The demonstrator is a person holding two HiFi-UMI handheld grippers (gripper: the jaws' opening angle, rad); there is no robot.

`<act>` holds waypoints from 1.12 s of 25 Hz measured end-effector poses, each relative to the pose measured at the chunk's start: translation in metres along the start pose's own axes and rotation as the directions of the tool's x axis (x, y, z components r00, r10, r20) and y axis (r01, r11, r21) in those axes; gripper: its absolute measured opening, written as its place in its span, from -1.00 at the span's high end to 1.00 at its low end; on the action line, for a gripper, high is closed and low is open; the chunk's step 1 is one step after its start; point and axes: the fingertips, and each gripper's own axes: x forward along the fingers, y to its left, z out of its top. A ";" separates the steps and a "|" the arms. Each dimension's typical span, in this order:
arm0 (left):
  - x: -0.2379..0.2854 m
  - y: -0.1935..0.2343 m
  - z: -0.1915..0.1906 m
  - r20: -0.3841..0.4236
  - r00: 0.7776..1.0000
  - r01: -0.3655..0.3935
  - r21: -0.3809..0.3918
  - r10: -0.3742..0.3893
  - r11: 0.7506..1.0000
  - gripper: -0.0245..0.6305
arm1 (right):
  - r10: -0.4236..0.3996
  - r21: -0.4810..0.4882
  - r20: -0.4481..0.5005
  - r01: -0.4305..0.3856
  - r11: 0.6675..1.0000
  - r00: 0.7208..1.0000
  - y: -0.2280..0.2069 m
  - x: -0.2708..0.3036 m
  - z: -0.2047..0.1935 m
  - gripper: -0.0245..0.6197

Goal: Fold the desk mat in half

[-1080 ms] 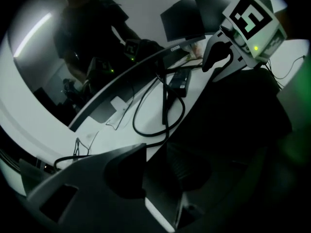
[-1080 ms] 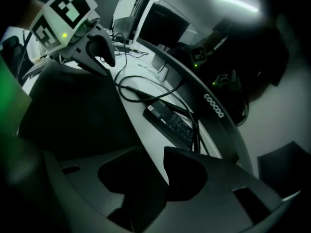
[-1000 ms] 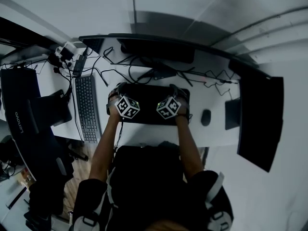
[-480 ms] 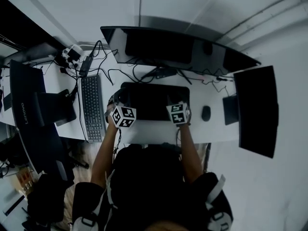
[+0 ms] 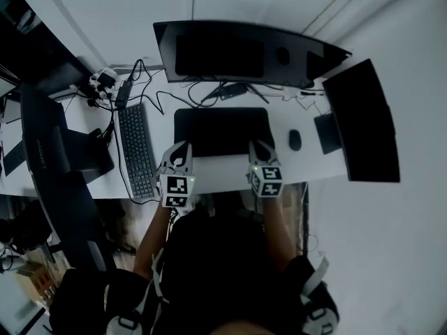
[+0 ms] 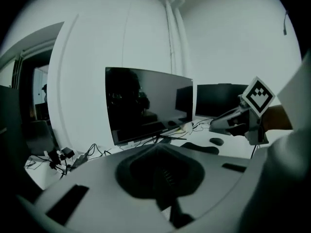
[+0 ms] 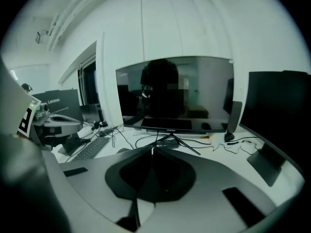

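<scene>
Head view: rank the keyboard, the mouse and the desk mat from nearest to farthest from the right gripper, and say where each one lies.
1. The desk mat: its near right corner shows right at the tips of the right gripper.
2. The mouse: a little to that gripper's right, beside the mat.
3. The keyboard: farthest, left of the mat, beyond the left gripper.

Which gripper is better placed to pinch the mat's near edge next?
Right, marginally: the right gripper lies over the near edge of the desk mat; the left gripper sits at its outer corner. Both are shut, empty.
</scene>
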 end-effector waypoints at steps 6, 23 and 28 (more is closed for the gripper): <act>-0.048 -0.027 0.010 0.073 0.997 0.033 -0.018 -0.032 0.999 0.91 | -0.009 0.053 0.072 0.005 0.999 0.997 0.020 -0.075 -0.006 0.90; -0.125 -0.073 0.072 0.226 0.956 -0.154 -0.161 0.189 0.975 0.91 | 0.022 -0.008 0.221 -0.021 1.000 0.975 -0.010 -0.176 0.013 0.90; -0.125 -0.084 0.063 0.187 0.960 -0.189 -0.115 0.208 0.975 0.91 | 0.021 0.009 0.227 -0.024 1.000 0.974 -0.024 -0.188 0.013 0.90</act>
